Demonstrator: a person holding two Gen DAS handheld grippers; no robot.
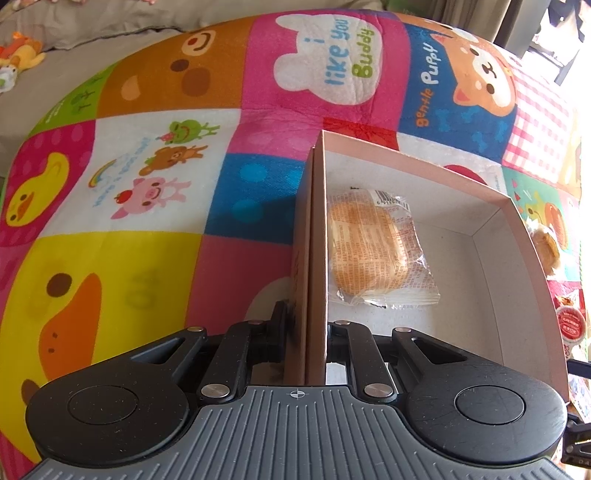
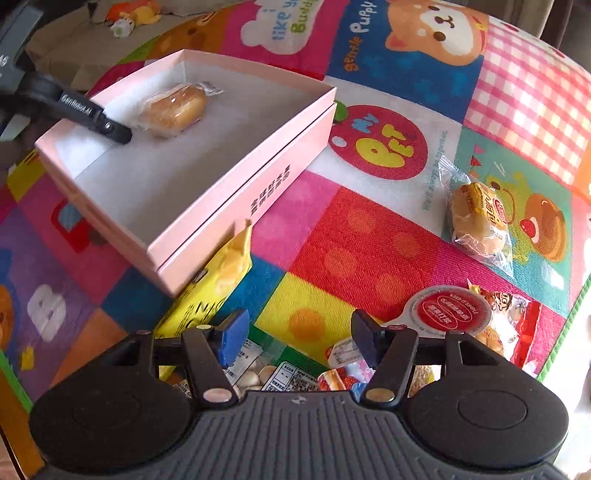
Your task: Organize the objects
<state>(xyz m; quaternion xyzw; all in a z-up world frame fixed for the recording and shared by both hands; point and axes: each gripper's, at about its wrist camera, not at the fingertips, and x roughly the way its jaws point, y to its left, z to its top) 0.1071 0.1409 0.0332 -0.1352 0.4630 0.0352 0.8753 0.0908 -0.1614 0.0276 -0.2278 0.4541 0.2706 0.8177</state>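
Observation:
A pink cardboard box (image 1: 532,236) lies open on a colourful cartoon play mat (image 1: 129,166). One wrapped bun (image 1: 373,251) lies inside it; it also shows in the right wrist view (image 2: 173,109). My left gripper (image 1: 306,325) is shut on the box's left wall, one finger on each side; one finger (image 2: 110,129) shows inside the box (image 2: 236,184). My right gripper (image 2: 299,332) is open and empty, above a pile of snack packets (image 2: 295,373). A second wrapped bun (image 2: 480,218) lies on the mat to the right. A yellow packet (image 2: 210,284) leans against the box's near corner.
A round red-lidded cup (image 2: 443,314) and a red snack packet (image 2: 517,321) lie at the right. Plush toys (image 2: 133,14) sit on a grey surface beyond the mat. The mat (image 2: 351,251) is bare between the box and the second bun.

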